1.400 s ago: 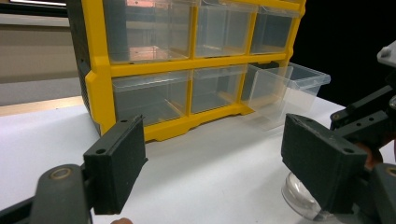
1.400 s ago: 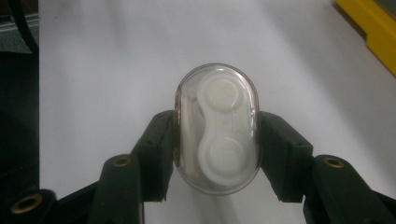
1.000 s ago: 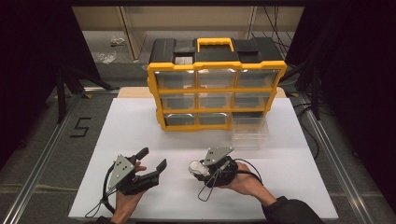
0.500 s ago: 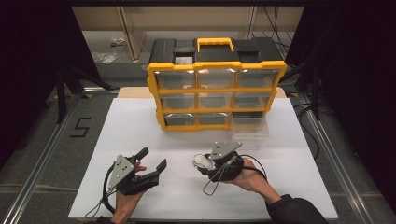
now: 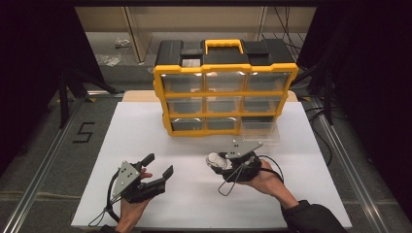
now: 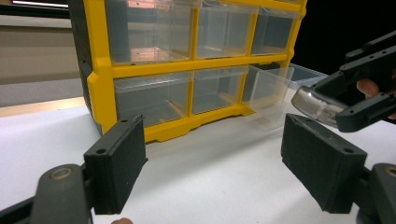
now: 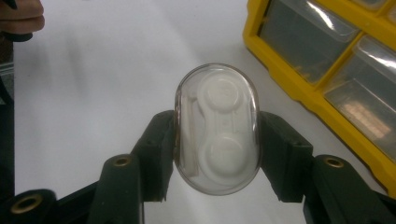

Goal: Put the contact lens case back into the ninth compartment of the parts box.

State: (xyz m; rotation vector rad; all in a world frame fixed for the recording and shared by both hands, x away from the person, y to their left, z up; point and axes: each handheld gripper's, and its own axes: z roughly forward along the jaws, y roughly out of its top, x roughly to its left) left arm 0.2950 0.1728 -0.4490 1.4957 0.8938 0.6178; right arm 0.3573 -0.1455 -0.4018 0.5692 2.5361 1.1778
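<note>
The right tongs [image 7: 215,135] pinch a clear oval case [image 7: 217,128] above the tabletop [image 5: 194,141], likely bound for the pulled-out drawer [image 5: 261,131] of the yellow organizer [image 5: 223,92], while the left tongs [image 5: 158,167] hang spread and empty.

The top row of the yellow plastic drawer cabinet with clear drawers [image 6: 187,70] is cut off in the left gripper view. The contents of the drawers cannot be made out. The sides of the clear oval case holding white parts [image 7: 217,128] are covered by black jaws.

Bare desk [image 5: 194,204] between grippers, passable; yellow drawer cabinet [image 5: 223,92] blocks far side; pulled-out clear drawer [image 5: 261,130] juts beside right gripper [image 5: 216,161].
</note>
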